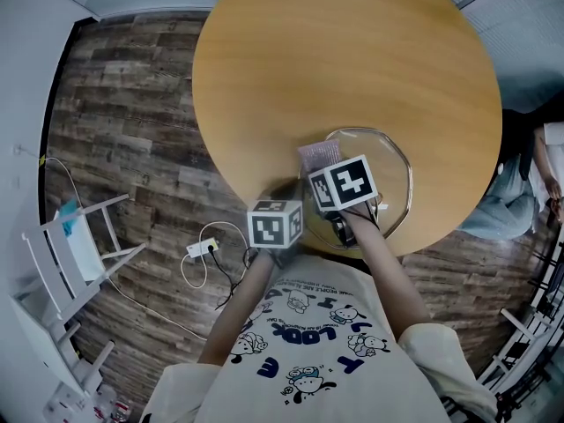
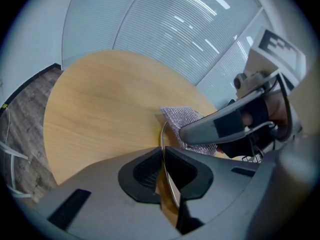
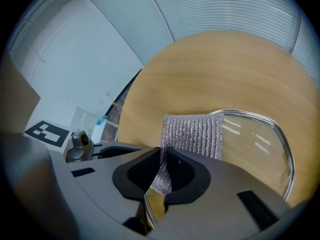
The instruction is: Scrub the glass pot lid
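Observation:
The glass pot lid (image 1: pixel 392 173) lies on the near right part of the round wooden table (image 1: pixel 352 51). A silver mesh scrub cloth (image 1: pixel 317 154) rests on the lid's left rim. My left gripper (image 1: pixel 293 203) is shut on the lid's thin metal rim (image 2: pixel 163 134), which runs between its pads in the left gripper view. My right gripper (image 1: pixel 324 173) is shut on the scrub cloth (image 3: pixel 195 134), which drapes from its jaws onto the glass lid (image 3: pixel 260 139). The left gripper view shows the right gripper (image 2: pixel 220 126) over the cloth (image 2: pixel 182 119). The lid's knob is hidden.
The lid sits close to the table's near edge. On the plank floor to the left stand a white rack (image 1: pixel 79 245) and a power strip with a cable (image 1: pixel 201 249). Another person (image 1: pixel 529 174) sits at the right edge.

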{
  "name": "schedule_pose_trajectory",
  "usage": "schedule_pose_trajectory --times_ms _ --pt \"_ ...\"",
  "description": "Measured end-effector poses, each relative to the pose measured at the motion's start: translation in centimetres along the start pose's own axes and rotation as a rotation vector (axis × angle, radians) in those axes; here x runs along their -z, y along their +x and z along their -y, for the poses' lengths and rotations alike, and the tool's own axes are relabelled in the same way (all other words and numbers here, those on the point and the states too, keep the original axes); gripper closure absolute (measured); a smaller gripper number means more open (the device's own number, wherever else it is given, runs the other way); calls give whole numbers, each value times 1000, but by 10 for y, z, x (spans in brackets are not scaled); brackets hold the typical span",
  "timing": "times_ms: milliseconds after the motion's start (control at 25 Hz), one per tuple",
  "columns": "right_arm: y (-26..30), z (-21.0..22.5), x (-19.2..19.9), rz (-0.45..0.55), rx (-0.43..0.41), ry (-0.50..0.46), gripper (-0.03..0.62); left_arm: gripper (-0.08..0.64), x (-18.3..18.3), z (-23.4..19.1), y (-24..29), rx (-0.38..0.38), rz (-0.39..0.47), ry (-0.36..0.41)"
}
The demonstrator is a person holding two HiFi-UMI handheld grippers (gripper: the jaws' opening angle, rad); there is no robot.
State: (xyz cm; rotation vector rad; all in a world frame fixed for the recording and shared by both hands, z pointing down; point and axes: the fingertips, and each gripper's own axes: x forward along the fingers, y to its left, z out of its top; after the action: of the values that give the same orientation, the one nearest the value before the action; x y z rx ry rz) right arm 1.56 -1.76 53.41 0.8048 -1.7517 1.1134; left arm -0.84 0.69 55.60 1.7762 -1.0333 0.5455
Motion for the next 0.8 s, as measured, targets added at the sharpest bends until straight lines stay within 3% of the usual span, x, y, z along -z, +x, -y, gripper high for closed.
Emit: schedule_pose_trajectory --times_ms 440,800 --pt "4 4 -7 -27 -26 48 537 528 1 -1 0 -2 -5 6" --pt "5 11 -16 -102 -14 -46 537 528 2 2 2 3 -6 4"
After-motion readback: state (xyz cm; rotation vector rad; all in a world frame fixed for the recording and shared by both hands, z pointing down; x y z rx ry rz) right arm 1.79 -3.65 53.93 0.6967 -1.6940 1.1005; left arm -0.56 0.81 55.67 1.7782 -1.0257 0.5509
